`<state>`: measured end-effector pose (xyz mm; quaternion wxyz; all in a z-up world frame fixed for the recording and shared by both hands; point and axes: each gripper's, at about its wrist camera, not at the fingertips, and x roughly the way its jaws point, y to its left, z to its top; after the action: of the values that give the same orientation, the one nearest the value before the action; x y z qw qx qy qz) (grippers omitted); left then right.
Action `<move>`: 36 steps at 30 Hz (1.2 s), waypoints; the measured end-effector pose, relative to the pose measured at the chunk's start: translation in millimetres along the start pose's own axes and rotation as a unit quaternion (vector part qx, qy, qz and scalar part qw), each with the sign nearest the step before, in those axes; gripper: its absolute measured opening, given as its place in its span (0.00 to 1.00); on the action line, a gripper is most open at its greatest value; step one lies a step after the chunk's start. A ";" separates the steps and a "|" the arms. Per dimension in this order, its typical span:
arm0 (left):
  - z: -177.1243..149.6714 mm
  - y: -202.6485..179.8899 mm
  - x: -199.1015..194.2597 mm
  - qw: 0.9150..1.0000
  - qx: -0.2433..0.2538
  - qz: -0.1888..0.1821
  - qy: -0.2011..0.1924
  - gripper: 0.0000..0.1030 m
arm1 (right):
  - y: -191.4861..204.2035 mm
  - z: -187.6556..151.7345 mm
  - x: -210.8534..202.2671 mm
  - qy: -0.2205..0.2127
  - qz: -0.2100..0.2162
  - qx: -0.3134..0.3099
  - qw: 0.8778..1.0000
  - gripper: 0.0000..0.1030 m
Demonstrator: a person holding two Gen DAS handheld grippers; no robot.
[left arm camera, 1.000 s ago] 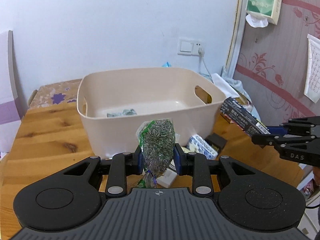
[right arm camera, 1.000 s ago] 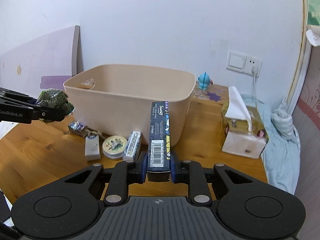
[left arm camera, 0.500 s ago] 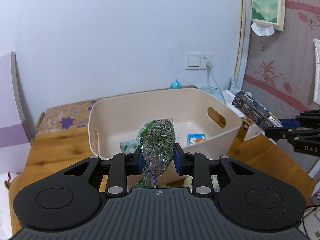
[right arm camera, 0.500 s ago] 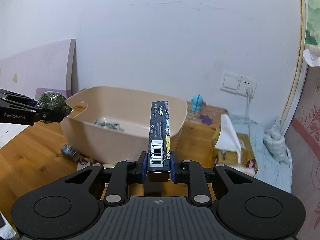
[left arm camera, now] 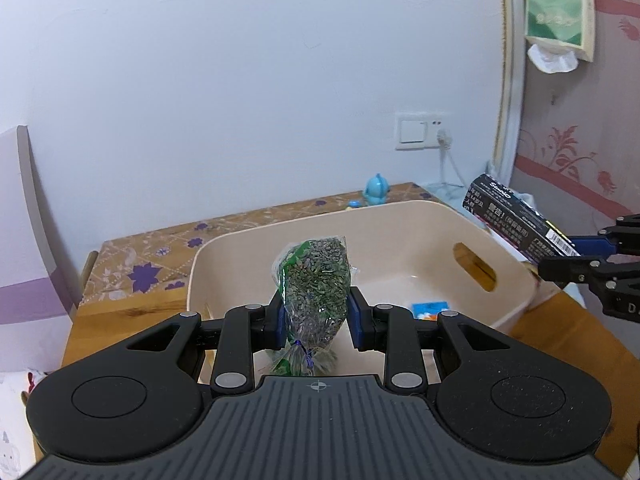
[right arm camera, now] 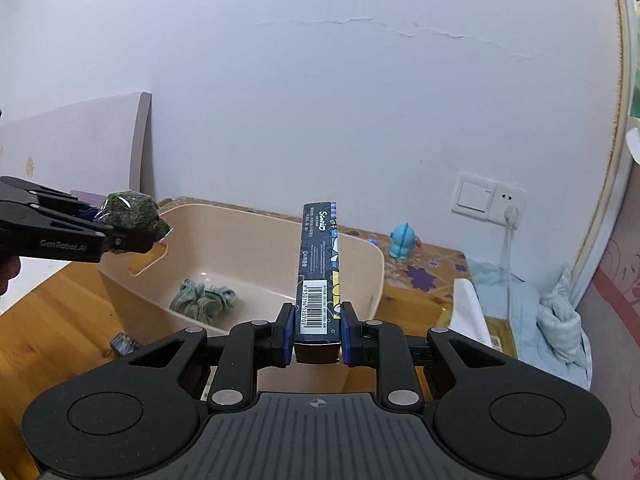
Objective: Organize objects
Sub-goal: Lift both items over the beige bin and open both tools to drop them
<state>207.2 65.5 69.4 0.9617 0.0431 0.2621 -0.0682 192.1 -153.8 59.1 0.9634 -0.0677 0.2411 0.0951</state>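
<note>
Left gripper (left arm camera: 316, 316) is clamped on a clear sachet of dried green-grey herbs (left arm camera: 314, 284), tied at the bottom with a thin string. The sachet is held upright over the near part of the beige plastic bin (left arm camera: 400, 216). In the right wrist view the same sachet (right arm camera: 134, 210) is seen above the bin's left handle cut-out.

Right gripper (right arm camera: 317, 330) is clamped on the lower end of a long dark box (right arm camera: 320, 264) with a barcode label; the box is pointed forward and up over the near rim of the bin (right arm camera: 376, 256). In the left wrist view the box (left arm camera: 516, 222) is seen slanted above the bin's right wall, with the right gripper (left arm camera: 576, 258) at its lower end.

Inside the bin, a crumpled grey-green cloth (right arm camera: 202, 298) is seen on the floor, and a small blue-and-white packet (left arm camera: 430, 308) near the right side.

The bin is set on a wooden surface (right arm camera: 52, 320). A small blue figurine (right arm camera: 402, 240) is stood on the patterned top behind the bin, below a wall switch-and-socket plate (right arm camera: 488, 198). A small item (right arm camera: 124, 344) is partly visible on the surface by the bin's near-left corner; type cannot be told.
</note>
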 end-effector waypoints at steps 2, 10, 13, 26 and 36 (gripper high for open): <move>1.8 1.0 9.2 1.000 0.001 0.010 0.003 0.29 | 1.0 3.5 9.1 0.004 0.002 -0.004 1.000 0.20; 5.1 3.2 46.9 0.999 0.000 0.032 0.025 0.28 | 1.9 7.5 42.8 0.027 0.009 -0.014 1.000 0.20; 4.4 4.3 62.5 0.998 0.004 0.051 0.034 0.28 | 3.1 9.2 56.8 0.037 0.011 -0.020 0.999 0.20; -5.1 1.2 106.5 0.993 0.023 0.066 0.092 0.28 | 12.0 9.2 92.4 0.075 0.018 -0.051 0.996 0.20; -8.2 -5.3 97.9 0.993 0.031 0.052 0.100 0.41 | 11.2 7.5 96.7 0.093 0.020 -0.050 0.994 0.22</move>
<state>285.9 50.6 12.2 0.9312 0.0927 0.3519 -0.0213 276.8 -127.1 18.6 0.9300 -0.1196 0.3263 0.1197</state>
